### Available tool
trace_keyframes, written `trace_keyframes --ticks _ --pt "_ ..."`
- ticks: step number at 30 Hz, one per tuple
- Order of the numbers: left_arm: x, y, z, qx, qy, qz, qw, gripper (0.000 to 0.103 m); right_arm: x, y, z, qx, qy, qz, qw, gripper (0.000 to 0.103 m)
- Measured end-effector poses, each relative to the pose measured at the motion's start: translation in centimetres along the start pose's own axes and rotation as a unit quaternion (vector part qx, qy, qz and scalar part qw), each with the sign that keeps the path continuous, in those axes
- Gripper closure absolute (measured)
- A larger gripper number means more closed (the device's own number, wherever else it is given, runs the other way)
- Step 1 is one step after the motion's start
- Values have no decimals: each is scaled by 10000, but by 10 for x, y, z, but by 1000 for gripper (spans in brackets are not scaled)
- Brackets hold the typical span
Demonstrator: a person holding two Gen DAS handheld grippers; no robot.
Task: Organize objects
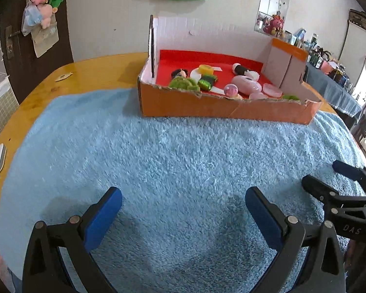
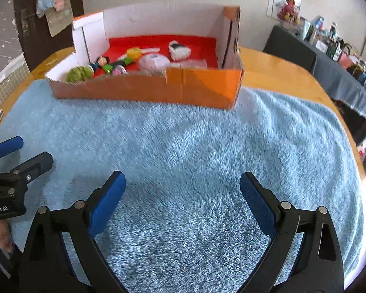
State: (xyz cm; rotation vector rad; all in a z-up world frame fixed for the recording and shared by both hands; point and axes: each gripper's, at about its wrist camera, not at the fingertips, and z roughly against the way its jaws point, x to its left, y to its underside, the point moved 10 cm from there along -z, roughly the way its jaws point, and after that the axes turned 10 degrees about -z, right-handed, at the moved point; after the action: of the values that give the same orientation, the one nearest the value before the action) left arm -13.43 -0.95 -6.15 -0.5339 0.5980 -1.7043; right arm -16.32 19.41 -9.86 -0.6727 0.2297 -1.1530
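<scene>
Toys are lying together inside the orange cardboard box (image 1: 207, 107) at the far edge of the blue fluffy towel (image 1: 170, 161) that is covering the wooden surface (image 1: 90, 73). Both tools, left tool (image 1: 183, 202) and right tool (image 2: 183, 188), are hanging spread wide and empty over the bare towel, side by side

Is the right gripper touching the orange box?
Apart. The right wrist view shows the right gripper, jaws open and empty, with a wide stretch of blue towel before the orange box.
</scene>
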Motion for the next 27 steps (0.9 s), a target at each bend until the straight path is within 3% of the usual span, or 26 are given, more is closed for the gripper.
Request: trace_keyframes --ticks 8,27 --pt "3 2 -7 148 -365 -130 9991 0 -3 4 1 -18 28 -95 9999 0" --pt "4 2 -6 74 -402 -77 9991 0 -4 3 3 -68 34 -112 9999 0"
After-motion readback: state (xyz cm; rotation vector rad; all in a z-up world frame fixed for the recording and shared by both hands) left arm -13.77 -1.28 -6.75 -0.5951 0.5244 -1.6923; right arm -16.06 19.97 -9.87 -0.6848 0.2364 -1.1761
